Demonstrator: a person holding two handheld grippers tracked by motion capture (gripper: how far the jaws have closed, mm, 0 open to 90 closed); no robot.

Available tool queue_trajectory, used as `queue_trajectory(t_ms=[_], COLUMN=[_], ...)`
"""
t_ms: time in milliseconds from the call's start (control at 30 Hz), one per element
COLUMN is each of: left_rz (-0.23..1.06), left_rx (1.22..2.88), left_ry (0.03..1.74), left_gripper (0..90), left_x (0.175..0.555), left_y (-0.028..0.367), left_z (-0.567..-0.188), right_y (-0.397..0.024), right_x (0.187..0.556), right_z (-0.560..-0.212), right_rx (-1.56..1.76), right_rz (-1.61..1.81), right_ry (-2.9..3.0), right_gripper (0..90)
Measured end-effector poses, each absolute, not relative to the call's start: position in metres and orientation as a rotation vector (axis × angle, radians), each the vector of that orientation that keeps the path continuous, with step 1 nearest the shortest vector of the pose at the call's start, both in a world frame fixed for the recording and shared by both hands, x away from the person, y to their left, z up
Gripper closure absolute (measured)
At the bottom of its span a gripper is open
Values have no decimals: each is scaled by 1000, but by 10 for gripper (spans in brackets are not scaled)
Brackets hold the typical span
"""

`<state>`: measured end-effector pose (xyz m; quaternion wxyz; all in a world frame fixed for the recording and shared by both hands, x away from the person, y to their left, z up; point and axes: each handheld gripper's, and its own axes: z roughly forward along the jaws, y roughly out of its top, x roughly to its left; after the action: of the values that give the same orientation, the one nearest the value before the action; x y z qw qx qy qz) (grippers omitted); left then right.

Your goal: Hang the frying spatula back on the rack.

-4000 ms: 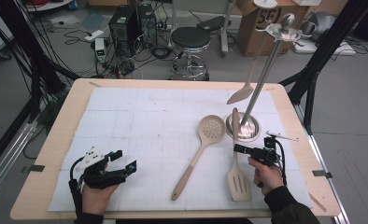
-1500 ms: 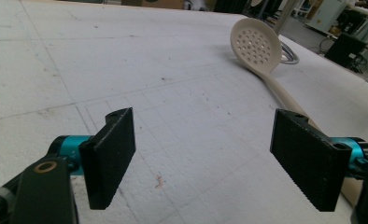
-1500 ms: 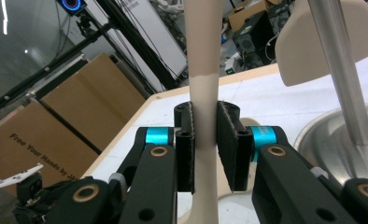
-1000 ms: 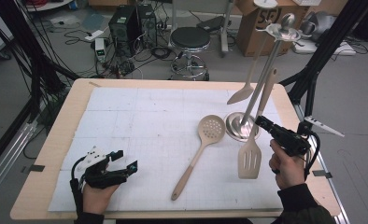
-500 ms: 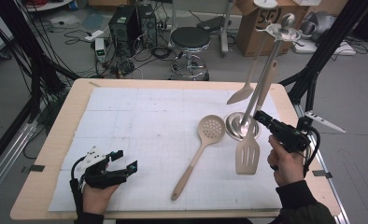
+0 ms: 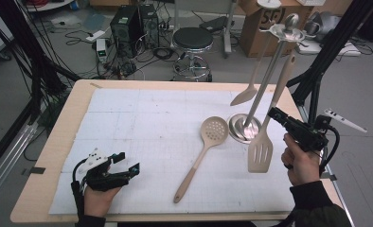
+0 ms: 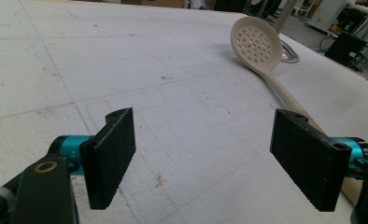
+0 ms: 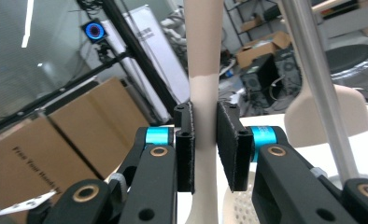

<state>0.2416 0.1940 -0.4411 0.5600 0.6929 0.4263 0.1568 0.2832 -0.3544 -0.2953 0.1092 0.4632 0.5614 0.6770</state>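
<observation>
My right gripper (image 6: 275, 115) is shut on the handle of a beige slotted turner (image 6: 260, 153), which hangs blade down above the table's right side, its handle reaching up beside the metal rack's pole (image 6: 265, 80). In the right gripper view the pads (image 8: 184, 144) press the handle (image 8: 203, 70) from both sides, with the pole (image 8: 313, 79) just to the right. A beige skimmer (image 6: 214, 130) lies on the white mat. My left gripper (image 6: 128, 163) rests at the front left, open and with nothing between its jaws (image 7: 203, 154); the skimmer (image 7: 257, 42) lies ahead of it.
The rack's round base (image 6: 244, 127) stands right of the skimmer. Another beige utensil (image 6: 245, 97) hangs from the rack's top disc (image 6: 288, 30). Black stand legs (image 6: 317, 80) rise off the table's right edge. A stool (image 6: 192, 40) and boxes stand behind.
The turner, which lay on the mat four seconds ago, now hangs in my right gripper. Over the last second that gripper has risen a little. My left gripper has kept still.
</observation>
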Motion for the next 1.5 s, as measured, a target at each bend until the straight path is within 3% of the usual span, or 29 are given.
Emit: queue_trajectory(t_ms=[1000,1500], left_rz=[400,401], left_rx=[1663,1669], left_ry=[1031,1032], left_gripper=[230,230], left_x=[237,236], left_y=[197,197], left_z=[-444,-444], right_y=[-396,-391], right_x=[288,299], right_z=[-281,-272], right_rx=[1284,1253], right_rz=[2096,2140], right_ry=[1646,1692], right_gripper=[779,778])
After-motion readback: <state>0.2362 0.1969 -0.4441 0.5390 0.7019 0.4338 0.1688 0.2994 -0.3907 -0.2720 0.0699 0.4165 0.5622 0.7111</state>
